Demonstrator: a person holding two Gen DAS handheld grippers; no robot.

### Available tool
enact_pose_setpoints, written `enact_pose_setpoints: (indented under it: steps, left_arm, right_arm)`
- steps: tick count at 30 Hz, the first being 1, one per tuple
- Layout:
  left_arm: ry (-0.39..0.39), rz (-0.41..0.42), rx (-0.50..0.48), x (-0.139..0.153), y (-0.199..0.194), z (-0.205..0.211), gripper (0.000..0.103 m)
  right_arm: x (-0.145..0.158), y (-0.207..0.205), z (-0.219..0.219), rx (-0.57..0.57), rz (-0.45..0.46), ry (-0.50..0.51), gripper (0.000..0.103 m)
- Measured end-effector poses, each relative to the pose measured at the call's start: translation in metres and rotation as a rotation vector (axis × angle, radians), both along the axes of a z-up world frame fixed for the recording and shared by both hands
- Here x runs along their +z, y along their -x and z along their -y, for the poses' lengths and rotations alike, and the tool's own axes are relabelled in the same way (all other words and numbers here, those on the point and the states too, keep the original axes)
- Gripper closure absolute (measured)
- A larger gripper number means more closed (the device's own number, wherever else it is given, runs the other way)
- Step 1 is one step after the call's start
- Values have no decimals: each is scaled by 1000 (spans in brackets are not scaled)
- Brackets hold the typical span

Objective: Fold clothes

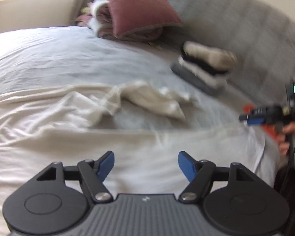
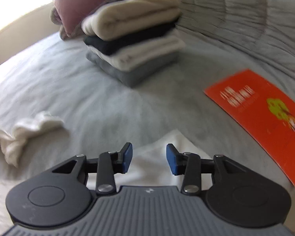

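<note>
A white garment [image 1: 49, 122] lies spread and rumpled on the bed, one sleeve [image 1: 147, 98] bunched toward the middle. My left gripper [image 1: 146, 164] is open and empty above the garment's near part. My right gripper [image 2: 149, 158] is open and empty over a corner of the white garment [image 2: 167, 147]; it also shows in the left wrist view [image 1: 251, 118] at the right edge. The bunched sleeve [image 2: 23, 133] lies to its left. A stack of folded clothes [image 2: 133, 39] sits further back, also seen in the left wrist view [image 1: 204, 64].
A pale blue-grey sheet [image 1: 68, 59] covers the bed. A pink pillow [image 1: 137, 9] and a grey quilt [image 2: 245, 15] lie at the back. An orange booklet [image 2: 265, 114] lies on the bed to the right of my right gripper.
</note>
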State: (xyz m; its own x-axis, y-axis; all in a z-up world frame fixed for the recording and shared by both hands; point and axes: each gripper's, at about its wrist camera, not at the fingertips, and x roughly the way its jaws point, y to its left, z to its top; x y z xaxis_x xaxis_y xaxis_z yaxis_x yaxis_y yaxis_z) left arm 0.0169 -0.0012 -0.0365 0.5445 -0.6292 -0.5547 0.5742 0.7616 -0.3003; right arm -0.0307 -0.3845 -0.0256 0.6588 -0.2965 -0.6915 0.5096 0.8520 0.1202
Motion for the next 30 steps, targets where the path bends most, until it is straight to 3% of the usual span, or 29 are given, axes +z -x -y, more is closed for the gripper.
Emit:
enact_pose_setpoints:
  steps: [4,9,19,21,23,24,27,28,30]
  left_arm:
    - [-4,14,110,5,-10,-11,30]
    - [-101,29,212,5,-28,-15,30]
    - [-324,109,275,12,-109,5,30]
    - [-339,114,269,9,-124,14,31]
    - [-347,113,258,6,-138,23,32]
    - [-347,107,249,5,-143,27,40]
    - [-355,64,226,-1,-155,39,63]
    - [-359,51,219,-3,-158,42,66]
    - [-364,47,201,-3,-160,49,84]
  right_arm:
    - [5,-35,-16,114,53,-78,58]
    - [0,-86,-34,291,56,-195,58]
    - [-26,-139,-42,460,60,-158,57]
    - [-28,-144,-48,493,67,-133,64]
    - [-27,-146,-55,533,61,-102,94]
    - [-27,-148,-56,549,59,-98,99]
    - [-21,-150,-51,553,68,-104,99]
    - [-16,-149,-47,538,82,-103,99]
    - [-7,-148,-39,508,110,-99,99]
